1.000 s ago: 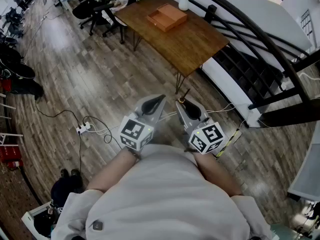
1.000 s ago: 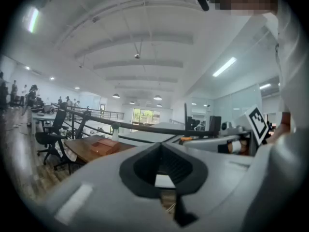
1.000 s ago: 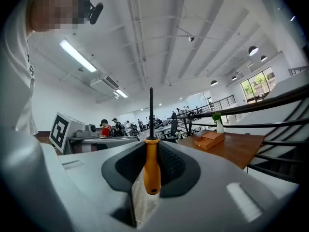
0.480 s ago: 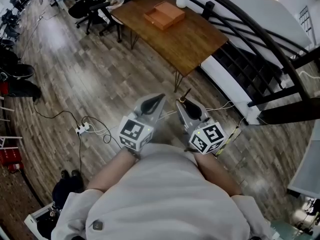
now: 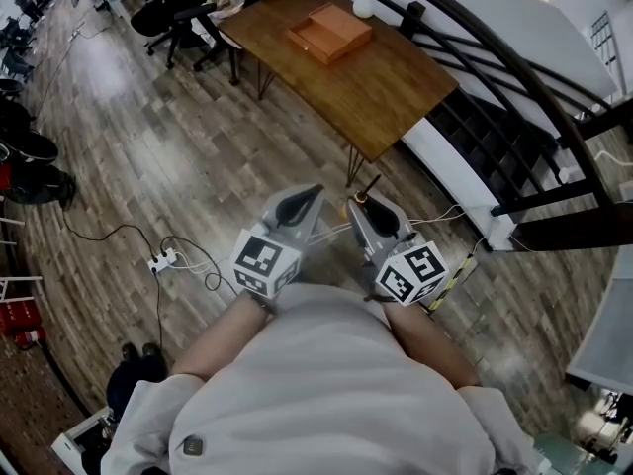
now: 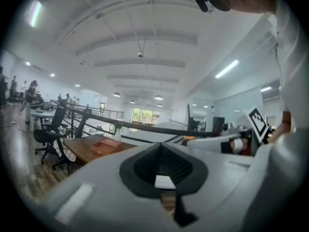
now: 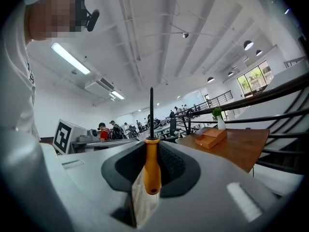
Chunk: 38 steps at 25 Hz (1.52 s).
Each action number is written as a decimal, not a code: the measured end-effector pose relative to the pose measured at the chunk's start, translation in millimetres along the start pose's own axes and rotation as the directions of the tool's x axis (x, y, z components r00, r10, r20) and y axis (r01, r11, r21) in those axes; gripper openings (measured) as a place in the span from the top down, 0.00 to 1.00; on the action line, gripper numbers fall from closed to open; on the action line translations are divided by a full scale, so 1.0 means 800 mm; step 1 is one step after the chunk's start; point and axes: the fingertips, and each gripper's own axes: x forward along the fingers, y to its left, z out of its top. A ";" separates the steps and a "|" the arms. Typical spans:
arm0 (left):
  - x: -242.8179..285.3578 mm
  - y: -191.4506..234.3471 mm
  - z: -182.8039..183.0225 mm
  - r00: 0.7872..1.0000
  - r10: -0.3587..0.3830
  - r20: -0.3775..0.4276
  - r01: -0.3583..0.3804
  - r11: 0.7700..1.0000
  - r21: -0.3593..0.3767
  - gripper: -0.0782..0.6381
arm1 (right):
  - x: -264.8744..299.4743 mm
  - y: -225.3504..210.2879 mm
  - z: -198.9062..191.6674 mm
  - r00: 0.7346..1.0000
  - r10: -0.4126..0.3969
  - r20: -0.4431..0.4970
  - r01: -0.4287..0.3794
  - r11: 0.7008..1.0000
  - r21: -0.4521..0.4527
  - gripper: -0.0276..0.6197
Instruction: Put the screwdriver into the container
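Looking down through the head view, I see both tools held close in front of the person's pale shirt, above the wood-plank floor point(image 5: 148, 146). The right hand-held gripper point(image 7: 152, 178) is clamped on the screwdriver point(image 7: 151, 166). Its jaws pinch the orange handle, and the thin black shaft stands up past the jaw tips. In the head view that shaft points toward the desk point(image 5: 396, 87) ahead.

The left hand-held gripper point(image 6: 164, 178) has its jaws brought together, and I can see nothing between them in its own view. The two tools sit side by side with their marker cubes near the person's wrists, and their tips are close to each other but not touching.

The container point(image 5: 330, 33), a shallow brown wooden tray, lies on the far half of the desk, well apart from both tools. A white vase point(image 5: 364, 3) with a green plant stands just beyond it, near the desk's far edge. A dark railing point(image 5: 514, 77) runs along the right side of the desk. On the floor to the left, a white power strip point(image 5: 163, 259) lies with cables trailing from it.
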 end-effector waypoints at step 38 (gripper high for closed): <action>-0.031 0.328 0.039 0.999 0.038 -0.036 -0.039 0.999 -0.025 0.88 | 0.348 0.041 0.032 0.996 0.084 -0.012 -0.084 0.995 0.050 0.83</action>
